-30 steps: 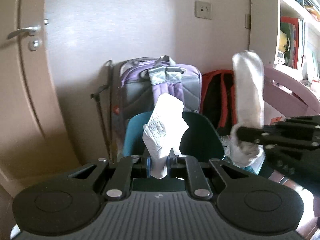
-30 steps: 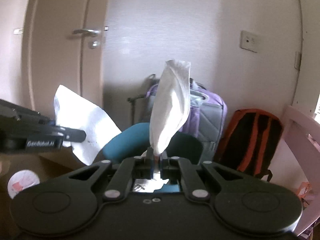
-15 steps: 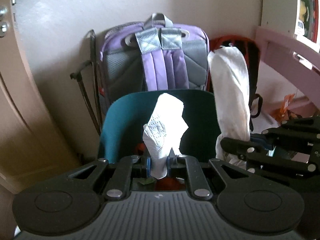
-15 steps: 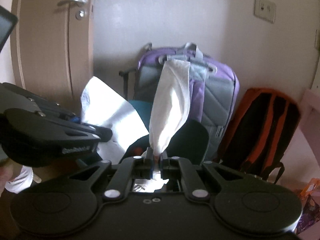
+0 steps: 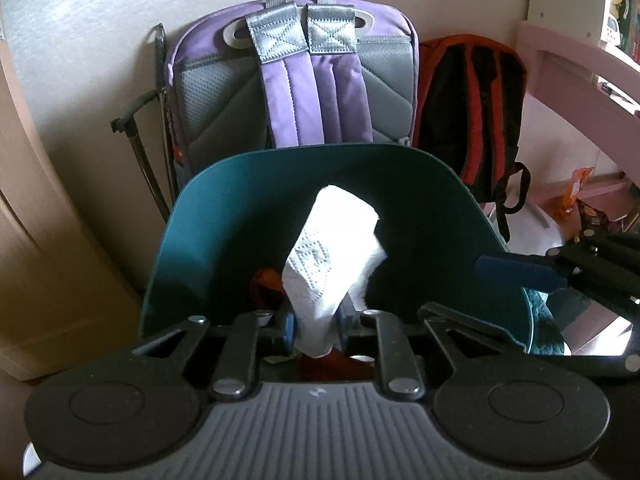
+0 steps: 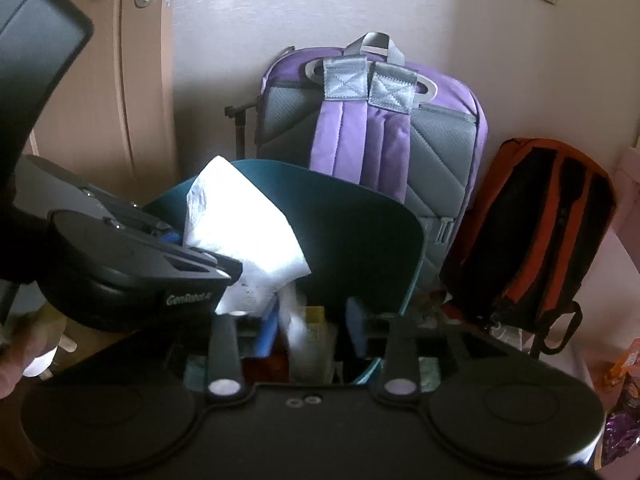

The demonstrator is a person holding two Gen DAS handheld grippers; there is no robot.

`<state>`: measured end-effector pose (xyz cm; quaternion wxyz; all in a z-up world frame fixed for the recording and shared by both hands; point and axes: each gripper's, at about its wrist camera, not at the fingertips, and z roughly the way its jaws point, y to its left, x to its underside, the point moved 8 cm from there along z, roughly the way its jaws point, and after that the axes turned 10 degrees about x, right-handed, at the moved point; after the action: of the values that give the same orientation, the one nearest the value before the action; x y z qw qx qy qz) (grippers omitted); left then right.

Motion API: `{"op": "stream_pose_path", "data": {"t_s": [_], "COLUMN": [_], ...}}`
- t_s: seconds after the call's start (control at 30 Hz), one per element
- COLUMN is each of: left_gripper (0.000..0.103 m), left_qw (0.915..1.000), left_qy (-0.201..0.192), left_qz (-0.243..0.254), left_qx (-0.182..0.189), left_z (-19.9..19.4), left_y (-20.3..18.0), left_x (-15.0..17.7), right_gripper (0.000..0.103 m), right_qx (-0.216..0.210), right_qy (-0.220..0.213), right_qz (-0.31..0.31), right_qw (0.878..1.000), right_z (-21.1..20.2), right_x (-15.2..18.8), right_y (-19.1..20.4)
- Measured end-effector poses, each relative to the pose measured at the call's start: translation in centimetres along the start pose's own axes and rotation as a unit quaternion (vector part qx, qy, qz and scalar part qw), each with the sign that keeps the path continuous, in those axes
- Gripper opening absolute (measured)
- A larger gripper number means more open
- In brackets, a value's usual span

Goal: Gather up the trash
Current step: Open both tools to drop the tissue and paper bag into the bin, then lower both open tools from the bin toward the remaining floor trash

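A teal bin with a raised back wall stands straight ahead, also in the right wrist view. My left gripper hangs over its mouth. Its jaws are opening, and a white paper towel still stands upright, pinched between the pads. In the right wrist view this gripper and its paper towel are at the left. My right gripper is opening, its blue pads wide apart. A blurred white tissue drops between them without touching either. One right fingertip shows in the left wrist view.
A purple and grey backpack and a black and orange backpack lean on the wall behind the bin. A door is at the left, a pink furniture edge at the right. Red and yellowish trash lies inside the bin.
Both grippers came down and closer to the bin's mouth. The right gripper opened and let go of its tall tissue, which now falls. The left jaws parted slightly around the paper towel.
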<state>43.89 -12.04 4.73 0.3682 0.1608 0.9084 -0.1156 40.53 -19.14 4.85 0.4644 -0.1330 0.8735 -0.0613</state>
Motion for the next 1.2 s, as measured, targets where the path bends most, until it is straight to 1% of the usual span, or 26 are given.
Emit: {"op": "stream_pose_path", "data": {"t_s": [0.07,0.13,0.17,0.2,0.23,0.27,0.3,0.33,0.37,0.4,0.47,0.53,0.6,0.8,0.93,0.97,1.0,1.07,1.2], "left_gripper": [0.029,0.032,0.036,0.042,0.046,0.052,0.058,0.062,0.068,0.072,0.073,0.073,0.074,0.075,0.077,0.081,0.083,0.083,0.084], "left_qw": [1.0,0.9999,0.9999,0.9999,0.9998,0.9997,0.9996,0.9995,0.9993,0.9991,0.9989,0.9988,0.9987,0.9982,0.9976,0.9974,0.9973,0.9969,0.997], "left_qy": [-0.002,-0.006,-0.008,-0.011,-0.014,-0.018,-0.022,-0.025,-0.031,-0.035,-0.04,-0.043,-0.047,-0.055,-0.062,-0.064,-0.067,-0.07,-0.063], "left_qz": [-0.007,-0.011,-0.012,-0.013,-0.014,-0.013,-0.013,-0.016,-0.018,-0.02,-0.023,-0.022,-0.018,-0.023,-0.029,-0.03,-0.031,-0.034,-0.045], "left_qx": [0.002,0.004,0.002,-0.002,-0.006,-0.01,-0.013,-0.014,-0.012,-0.012,-0.013,-0.012,-0.011,-0.01,-0.008,-0.008,-0.009,-0.01,-0.009], "left_z": [-0.3,-0.7,-1.0,-1.3,-1.6,-2.1,-2.6,-3.0,-3.6,-4.0,-5.0,-6.0,-7.1,-10.8,-13.3,-13.9,-14.5,-15.4,-16.3], "left_y": [0.1,0.2,0.3,0.4,0.5,0.5,0.6,0.6,0.6,0.5,0.4,0.1,-0.2,-0.2,0.3,0.5,0.6,1.0,2.1], "left_x": [0.0,0.0,-0.1,-0.1,-0.1,-0.2,-0.2,-0.2,-0.2,-0.3,-0.3,-0.2,0.1,2.1,4.0,4.6,5.1,6.3,8.9], "right_gripper": [0.048,0.05,0.054,0.058,0.06,0.062,0.063,0.063,0.067,0.075,0.079,0.081,0.087,0.099,0.102,0.102,0.102,0.102,0.102], "right_qx": [0.002,0.006,0.008,0.011,0.014,0.017,0.018,0.018,0.017,0.015,0.019,0.015,0.013,-0.001,-0.017,-0.023,-0.028,-0.038,-0.057], "right_qy": [-0.003,-0.008,-0.01,-0.012,-0.014,-0.017,-0.019,-0.019,-0.019,-0.02,-0.024,-0.027,-0.035,-0.054,-0.056,-0.057,-0.057,-0.056,-0.046], "right_qz": [0.001,0.0,0.002,0.003,0.005,0.007,0.008,0.009,0.012,0.013,0.014,0.013,0.009,-0.011,-0.019,-0.021,-0.023,-0.028,-0.038], "right_qw": [1.0,1.0,1.0,1.0,1.0,1.0,1.0,1.0,1.0,1.0,0.999,0.999,0.999,0.998,0.998,0.998,0.998,0.997,0.997], "right_z": [-0.1,-0.6,-0.9,-1.1,-1.3,-1.7,-2.1,-2.4,-2.8,-3.2,-4.0,-5.1,-6.5,-10.7,-13.0,-13.6,-14.1,-14.9,-15.5], "right_x": [-0.1,-0.3,-0.3,-0.4,-0.5,-0.5,-0.5,-0.5,-0.4,-0.4,-0.3,-0.3,-0.4,0.0,0.9,1.3,1.6,2.3,4.2], "right_y": [-0.1,-0.1,-0.2,-0.4,-0.6,-0.7,-0.8,-0.9,-1.0,-1.1,-1.2,-1.1,-0.9,0.3,1.6,2.0,2.4,3.3,5.3]}}
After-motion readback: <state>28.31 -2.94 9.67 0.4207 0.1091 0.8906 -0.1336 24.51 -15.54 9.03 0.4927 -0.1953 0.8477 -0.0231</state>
